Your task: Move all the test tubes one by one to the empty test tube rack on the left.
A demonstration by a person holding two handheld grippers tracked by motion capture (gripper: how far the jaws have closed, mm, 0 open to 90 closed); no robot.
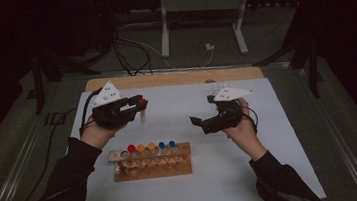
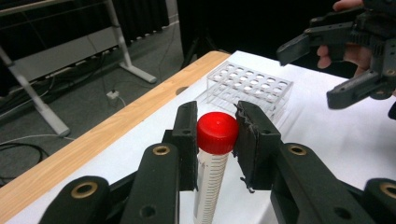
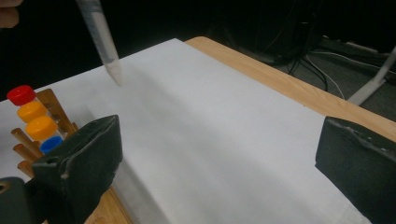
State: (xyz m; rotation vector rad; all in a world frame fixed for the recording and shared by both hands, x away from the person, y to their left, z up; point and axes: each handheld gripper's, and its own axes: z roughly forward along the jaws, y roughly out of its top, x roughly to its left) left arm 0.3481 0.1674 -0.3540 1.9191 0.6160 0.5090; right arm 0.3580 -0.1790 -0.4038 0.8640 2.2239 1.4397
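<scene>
clear rack [image 2: 247, 86] behind wooden rack [image 1: 152, 162]

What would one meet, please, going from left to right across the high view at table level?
Left gripper shut on the red-capped tube → wooden rack of capped tubes → right gripper with jaws open → clear plastic rack at the far edge.

Wooden table [image 1: 174, 78], pale wood edge bare along far side. White sheet [image 1: 185, 180] covers most of top. Wooden tube rack [image 1: 152, 168] stands on sheet near front, left of centre, holding capped tubes: red, orange, orange, blue, blue. Clear plastic rack [image 2: 247, 86], wells unfilled, stands on sheet near far edge, right of centre.
</scene>
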